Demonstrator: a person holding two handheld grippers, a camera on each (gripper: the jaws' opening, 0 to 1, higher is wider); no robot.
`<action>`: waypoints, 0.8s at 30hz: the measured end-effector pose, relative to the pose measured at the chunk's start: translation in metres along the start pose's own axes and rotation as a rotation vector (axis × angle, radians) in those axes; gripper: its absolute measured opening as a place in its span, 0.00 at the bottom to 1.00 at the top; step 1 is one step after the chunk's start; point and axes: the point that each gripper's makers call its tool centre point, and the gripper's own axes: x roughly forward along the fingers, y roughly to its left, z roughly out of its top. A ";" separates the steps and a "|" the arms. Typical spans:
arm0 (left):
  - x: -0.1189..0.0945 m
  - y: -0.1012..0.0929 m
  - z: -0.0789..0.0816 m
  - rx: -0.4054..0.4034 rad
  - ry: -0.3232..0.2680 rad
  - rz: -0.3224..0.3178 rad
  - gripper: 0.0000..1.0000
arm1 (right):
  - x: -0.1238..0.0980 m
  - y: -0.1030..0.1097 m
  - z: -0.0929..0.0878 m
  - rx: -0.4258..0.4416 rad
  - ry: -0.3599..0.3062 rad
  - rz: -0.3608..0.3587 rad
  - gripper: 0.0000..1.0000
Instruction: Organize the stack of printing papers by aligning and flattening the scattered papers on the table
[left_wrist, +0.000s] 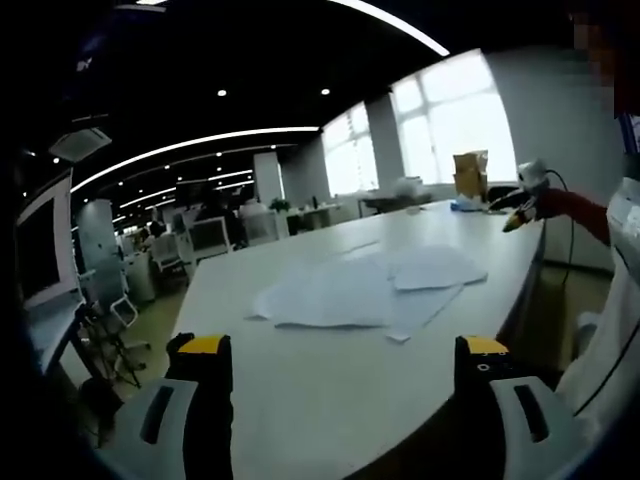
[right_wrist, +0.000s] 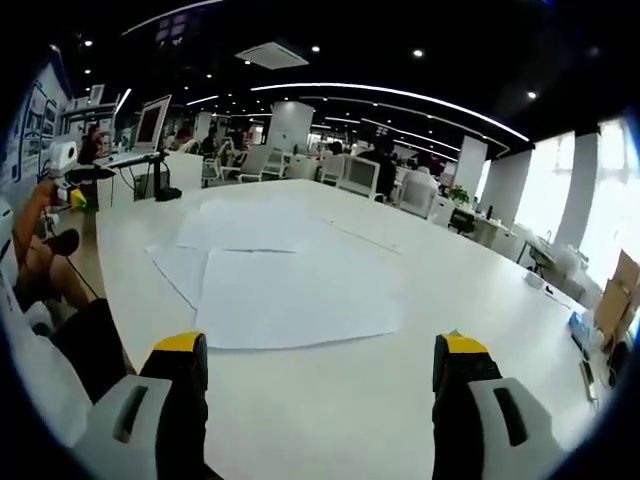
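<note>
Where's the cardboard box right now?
In the left gripper view the cardboard box stands at the table's far end by the windows, beyond the scattered papers.

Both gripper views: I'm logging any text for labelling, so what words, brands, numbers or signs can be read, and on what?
None can be read.
Papers on the white table: they look blank; any print is too blurred to tell.
Cardboard boxes at the table's far end: no legible marking.
Wall posters in the right gripper view: too small and blurred.
Monitor: nothing readable.
</note>
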 end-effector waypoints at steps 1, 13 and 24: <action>0.000 0.000 0.000 -0.004 -0.005 0.000 0.94 | 0.001 0.001 0.000 -0.001 0.000 0.000 0.88; 0.002 -0.002 -0.009 -0.028 -0.013 -0.013 0.94 | 0.009 0.004 0.006 -0.023 0.016 0.005 0.89; 0.004 -0.001 -0.012 -0.029 -0.006 -0.018 0.93 | 0.011 0.006 0.003 -0.021 0.024 0.013 0.88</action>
